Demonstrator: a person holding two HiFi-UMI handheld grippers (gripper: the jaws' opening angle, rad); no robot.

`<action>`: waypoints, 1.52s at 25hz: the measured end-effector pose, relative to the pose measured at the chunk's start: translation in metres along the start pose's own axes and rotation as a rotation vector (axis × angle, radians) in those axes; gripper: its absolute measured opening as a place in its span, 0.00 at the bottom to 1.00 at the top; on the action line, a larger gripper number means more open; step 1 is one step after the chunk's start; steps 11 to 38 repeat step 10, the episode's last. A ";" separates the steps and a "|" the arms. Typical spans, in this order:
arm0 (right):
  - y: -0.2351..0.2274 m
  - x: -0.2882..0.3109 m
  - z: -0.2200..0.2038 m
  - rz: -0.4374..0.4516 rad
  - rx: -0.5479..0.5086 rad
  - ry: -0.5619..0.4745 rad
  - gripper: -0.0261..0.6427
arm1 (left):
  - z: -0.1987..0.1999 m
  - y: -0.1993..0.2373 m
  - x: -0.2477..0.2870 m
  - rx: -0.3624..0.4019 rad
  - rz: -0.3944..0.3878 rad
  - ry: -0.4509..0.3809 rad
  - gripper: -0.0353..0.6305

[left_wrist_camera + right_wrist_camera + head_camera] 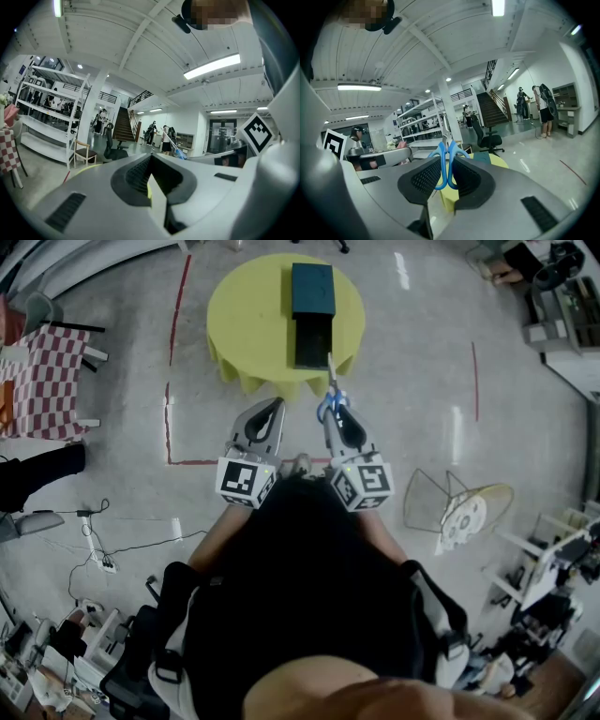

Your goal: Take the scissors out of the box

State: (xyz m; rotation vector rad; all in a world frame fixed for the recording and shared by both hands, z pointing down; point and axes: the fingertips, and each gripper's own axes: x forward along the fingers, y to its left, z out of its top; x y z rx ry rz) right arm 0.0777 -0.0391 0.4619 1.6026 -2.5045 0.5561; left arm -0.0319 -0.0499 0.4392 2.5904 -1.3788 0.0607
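A dark teal box (312, 287) stands on the round yellow table (246, 315), its drawer (312, 341) pulled out toward me. The scissors (330, 395) have blue handles and hang in the air over the table's near edge, blades pointing at the drawer. My right gripper (339, 415) is shut on the handles. In the right gripper view the blue loops (447, 164) sit pinched between the ribbed pads (425, 176). My left gripper (267, 415) hovers beside it to the left, open, with nothing between its jaws (151, 180).
Red tape lines (170, 399) mark the floor around the table. A table with a red checked cloth (47, 371) stands at the left. A wire-frame object (459, 507) lies at the right, and cables (94, 554) trail at the lower left.
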 end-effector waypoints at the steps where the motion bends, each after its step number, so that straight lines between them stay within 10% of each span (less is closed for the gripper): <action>1: 0.001 0.000 -0.001 -0.001 0.000 0.000 0.16 | 0.000 0.000 0.000 0.002 -0.001 0.000 0.05; 38: 0.004 -0.003 0.002 -0.003 -0.007 -0.001 0.16 | 0.002 -0.002 -0.003 -0.004 -0.010 -0.001 0.05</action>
